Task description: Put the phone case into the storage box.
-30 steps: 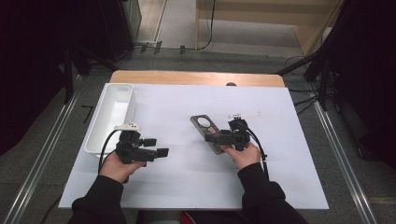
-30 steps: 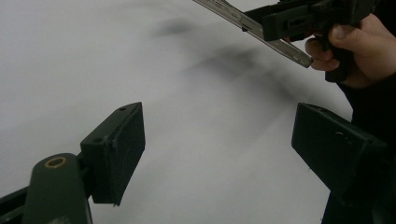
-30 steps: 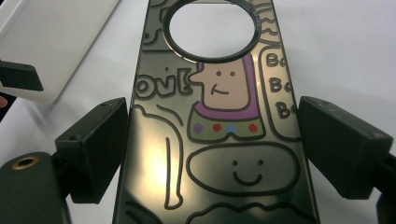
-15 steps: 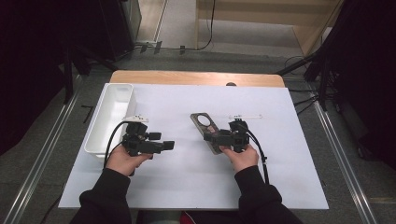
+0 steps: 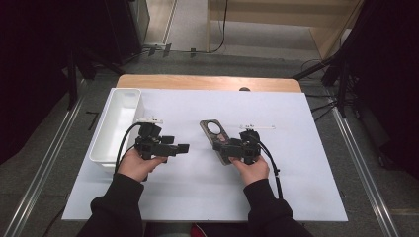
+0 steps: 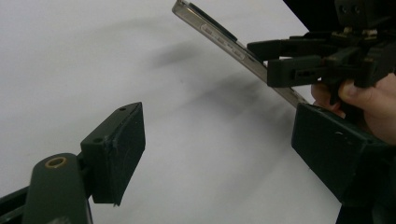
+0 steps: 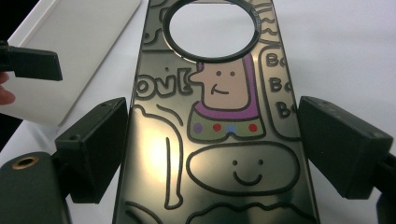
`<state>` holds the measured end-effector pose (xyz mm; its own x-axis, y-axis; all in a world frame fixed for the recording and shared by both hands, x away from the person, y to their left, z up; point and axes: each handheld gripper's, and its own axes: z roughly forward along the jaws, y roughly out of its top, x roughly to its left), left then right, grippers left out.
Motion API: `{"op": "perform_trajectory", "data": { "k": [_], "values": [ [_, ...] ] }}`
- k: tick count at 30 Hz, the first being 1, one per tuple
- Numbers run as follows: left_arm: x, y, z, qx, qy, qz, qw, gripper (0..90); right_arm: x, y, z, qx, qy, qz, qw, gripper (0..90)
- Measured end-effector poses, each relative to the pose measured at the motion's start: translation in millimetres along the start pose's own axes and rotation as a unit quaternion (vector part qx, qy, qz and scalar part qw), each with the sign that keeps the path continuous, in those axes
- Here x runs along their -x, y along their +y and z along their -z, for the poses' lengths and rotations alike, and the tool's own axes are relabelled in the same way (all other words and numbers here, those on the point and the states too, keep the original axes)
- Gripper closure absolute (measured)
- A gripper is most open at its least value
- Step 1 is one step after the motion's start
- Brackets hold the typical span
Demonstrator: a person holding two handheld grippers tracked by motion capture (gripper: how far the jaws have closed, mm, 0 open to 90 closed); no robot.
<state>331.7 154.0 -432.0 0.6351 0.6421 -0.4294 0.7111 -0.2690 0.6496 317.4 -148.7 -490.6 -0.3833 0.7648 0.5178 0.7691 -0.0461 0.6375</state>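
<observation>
Left gripper (image 5: pixel 184 147) shifted right toward table centre since a second ago; right gripper (image 5: pixel 221 146) and phone case (image 5: pixel 216 130) unmoved.

Phone case, clear with cartoon doodles and a round camera hole, sits mid-table on the white table sheet (image 5: pixel 296 148), far end angled up-left; right gripper view shows the case (image 7: pixel 219 130) between the two jaws, each pad against a long edge, so right gripper grips the case. Left gripper view: its jaws spread wide, nothing between them, bare sheet (image 6: pixel 70 56) below; the case (image 6: pixel 224 42) seen edge-on, lifted at a tilt in the right gripper's jaws (image 6: pixel 280 60). Left gripper hovers just left of the case, apart from it. White tray (image 5: pixel 118 106) at the table's left edge, beyond the left hand (image 5: pixel 141 165). Right hand (image 5: pixel 253 170) near side of the case.
</observation>
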Motion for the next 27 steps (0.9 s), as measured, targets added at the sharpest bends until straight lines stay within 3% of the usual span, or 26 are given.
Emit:
{"op": "perform_trajectory", "data": {
  "k": [10,13,27],
  "values": [
    [3.2,12.9,-7.5,0.001,0.01,0.008,0.9999,17.1,-4.3,-1.3,-3.1,0.007,0.006,-0.002,1.0,10.7],
    [5.1,16.1,-9.8,-0.001,0.026,0.009,0.9996,17.1,-4.9,-1.3,-3.7,0.009,0.005,-0.002,0.9999,10.7],
    [1.1,24.9,-19.0,0.012,0.019,0.047,0.9986,17.2,-8.6,-2.4,-7.2,0.018,0.004,-0.002,0.9998,10.7]
  ]
}}
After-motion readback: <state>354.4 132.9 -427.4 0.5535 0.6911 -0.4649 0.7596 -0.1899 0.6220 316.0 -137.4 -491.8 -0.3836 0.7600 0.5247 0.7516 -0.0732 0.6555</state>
